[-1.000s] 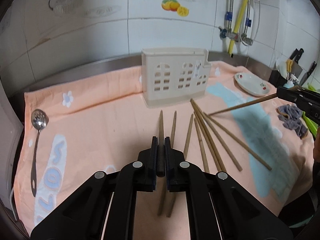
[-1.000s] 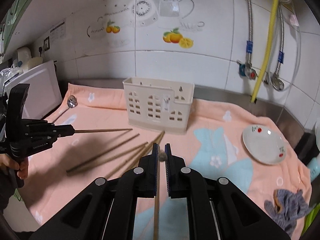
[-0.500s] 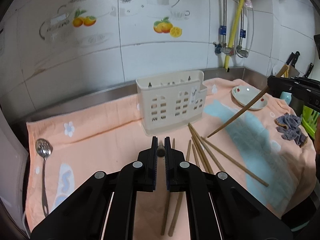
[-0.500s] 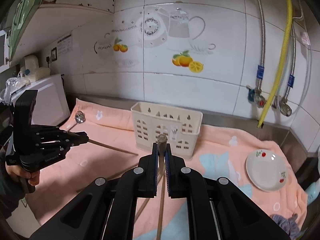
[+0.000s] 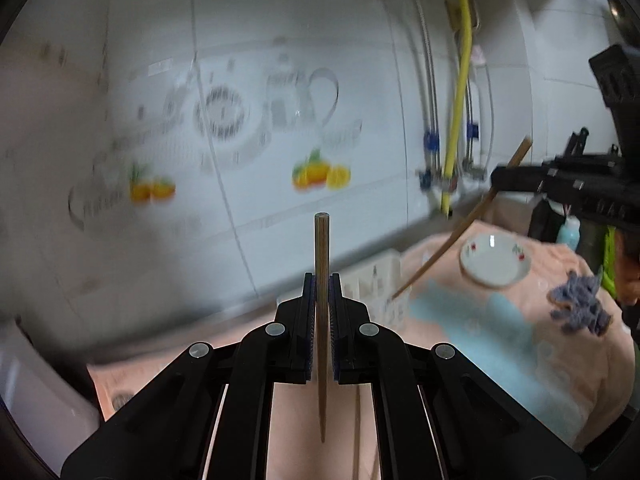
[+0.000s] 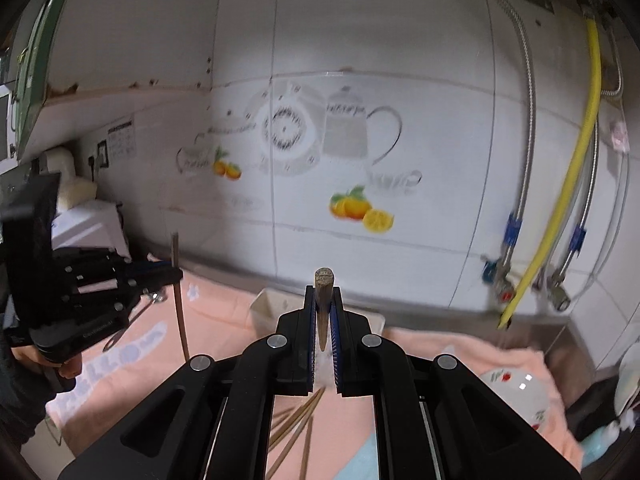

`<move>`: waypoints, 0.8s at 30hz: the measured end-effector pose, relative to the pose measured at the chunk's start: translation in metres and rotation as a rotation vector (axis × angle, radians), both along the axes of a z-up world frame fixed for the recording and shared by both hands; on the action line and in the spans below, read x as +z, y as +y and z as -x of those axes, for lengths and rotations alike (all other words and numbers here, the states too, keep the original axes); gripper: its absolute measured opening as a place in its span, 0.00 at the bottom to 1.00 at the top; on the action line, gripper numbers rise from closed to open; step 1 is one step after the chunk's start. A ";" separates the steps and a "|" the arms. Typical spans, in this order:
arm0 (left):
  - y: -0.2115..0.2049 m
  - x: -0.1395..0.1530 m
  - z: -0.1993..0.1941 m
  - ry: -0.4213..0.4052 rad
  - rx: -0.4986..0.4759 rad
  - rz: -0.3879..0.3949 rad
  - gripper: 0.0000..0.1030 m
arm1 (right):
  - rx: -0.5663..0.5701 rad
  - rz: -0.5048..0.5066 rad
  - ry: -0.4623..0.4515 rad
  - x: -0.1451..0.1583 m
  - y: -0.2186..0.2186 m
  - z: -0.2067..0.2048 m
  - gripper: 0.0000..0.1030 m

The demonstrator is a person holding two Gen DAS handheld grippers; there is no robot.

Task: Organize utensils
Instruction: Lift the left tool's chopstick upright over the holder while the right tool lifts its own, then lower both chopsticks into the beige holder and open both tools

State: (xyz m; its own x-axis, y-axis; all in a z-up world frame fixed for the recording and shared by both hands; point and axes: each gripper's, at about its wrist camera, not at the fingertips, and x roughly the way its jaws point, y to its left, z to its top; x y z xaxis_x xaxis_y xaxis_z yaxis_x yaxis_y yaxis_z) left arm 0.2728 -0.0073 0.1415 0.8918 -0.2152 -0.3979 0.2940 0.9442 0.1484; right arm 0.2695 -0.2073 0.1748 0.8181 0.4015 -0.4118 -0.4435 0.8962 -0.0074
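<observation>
Left hand-held gripper [image 5: 322,288]: clamped on one chopstick [image 5: 321,256], upright, above the bench.
Right hand-held gripper [image 6: 324,300]: clamped on a second chopstick [image 6: 323,280], raised.
Utensil holder [image 5: 380,280]: on the towel [image 5: 500,344], near the bench's back edge.
Loose chopsticks [image 6: 296,428]: lying on the towel.

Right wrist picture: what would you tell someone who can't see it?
The right tool is shut on a wooden chopstick above a peach towel. The left tool, at the left, holds another chopstick. Loose chopsticks lie below.

Left tongs [image 5: 322,280] and right tongs [image 6: 323,292]: matte black linkage arms, silver pivot screws, blue-edged pads; dark sleeve [image 6: 16,392].
</observation>
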 end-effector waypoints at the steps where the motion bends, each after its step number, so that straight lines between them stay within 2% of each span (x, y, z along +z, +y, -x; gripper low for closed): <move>1: -0.004 0.011 -0.004 -0.028 -0.004 -0.004 0.05 | -0.008 -0.005 -0.008 0.005 -0.002 -0.004 0.06; 5: -0.013 0.037 -0.019 -0.099 -0.001 0.001 0.05 | -0.036 -0.005 -0.015 0.012 -0.005 -0.019 0.06; 8: -0.016 0.053 -0.031 -0.146 -0.002 0.033 0.05 | -0.058 0.007 -0.007 0.009 -0.007 -0.035 0.06; 13: -0.023 0.053 -0.057 -0.209 0.028 0.058 0.05 | -0.069 0.021 0.030 -0.003 -0.008 -0.057 0.06; 18: -0.017 0.028 -0.083 -0.154 0.054 0.098 0.05 | -0.061 0.036 0.080 -0.024 -0.005 -0.074 0.06; 24: -0.002 -0.008 -0.102 -0.039 0.088 0.110 0.06 | -0.059 0.045 0.123 -0.045 -0.003 -0.082 0.07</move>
State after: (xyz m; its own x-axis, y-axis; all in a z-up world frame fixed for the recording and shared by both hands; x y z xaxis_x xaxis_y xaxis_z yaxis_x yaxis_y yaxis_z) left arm 0.3751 -0.0093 0.1338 0.9236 -0.1762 -0.3405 0.2056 0.9772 0.0522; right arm 0.3518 -0.2100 0.1302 0.7823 0.3325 -0.5268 -0.3898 0.9209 0.0024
